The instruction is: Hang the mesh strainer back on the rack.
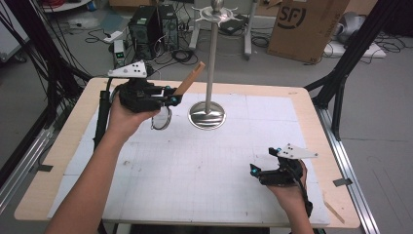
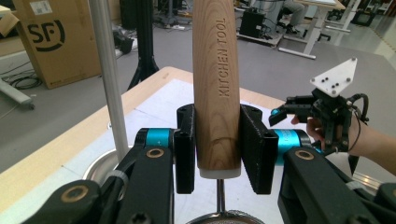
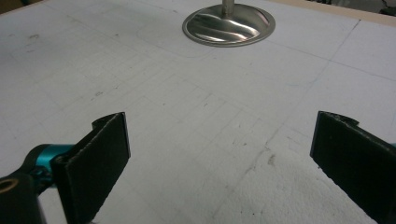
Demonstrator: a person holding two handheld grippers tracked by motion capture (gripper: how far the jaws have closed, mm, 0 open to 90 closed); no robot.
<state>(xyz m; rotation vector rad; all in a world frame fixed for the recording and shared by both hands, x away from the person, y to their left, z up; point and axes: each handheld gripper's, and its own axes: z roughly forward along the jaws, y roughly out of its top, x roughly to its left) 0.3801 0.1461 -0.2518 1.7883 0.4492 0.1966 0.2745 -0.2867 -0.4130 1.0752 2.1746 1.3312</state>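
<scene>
My left gripper [image 1: 171, 95] [image 2: 217, 149] is shut on the wooden handle [image 1: 191, 79] [image 2: 216, 88] of a kitchen tool, held above the table's far left. The handle, stamped "KITCHEN TOOL", tilts up and to the right. A metal ring [image 1: 162, 119] [image 2: 219, 217] hangs below the jaws. Just to the right stands a metal hanging stand [image 1: 211, 63] [image 2: 108, 79] with a round shiny base [image 1: 207, 116] [image 3: 228, 25] and hooks at its top [image 1: 215, 12]. My right gripper [image 1: 253, 170] [image 3: 219, 158] [image 2: 279, 115] is open near the front right, with nothing between its jaws.
A white gridded mat [image 1: 195, 165] [image 3: 187, 93] covers the wooden table [image 1: 311, 112]. Beyond the far edge are computer towers [image 1: 153, 24], cables and a cardboard box [image 1: 304, 27] [image 2: 56, 42]. Black frame legs [image 1: 350, 53] rise at the right.
</scene>
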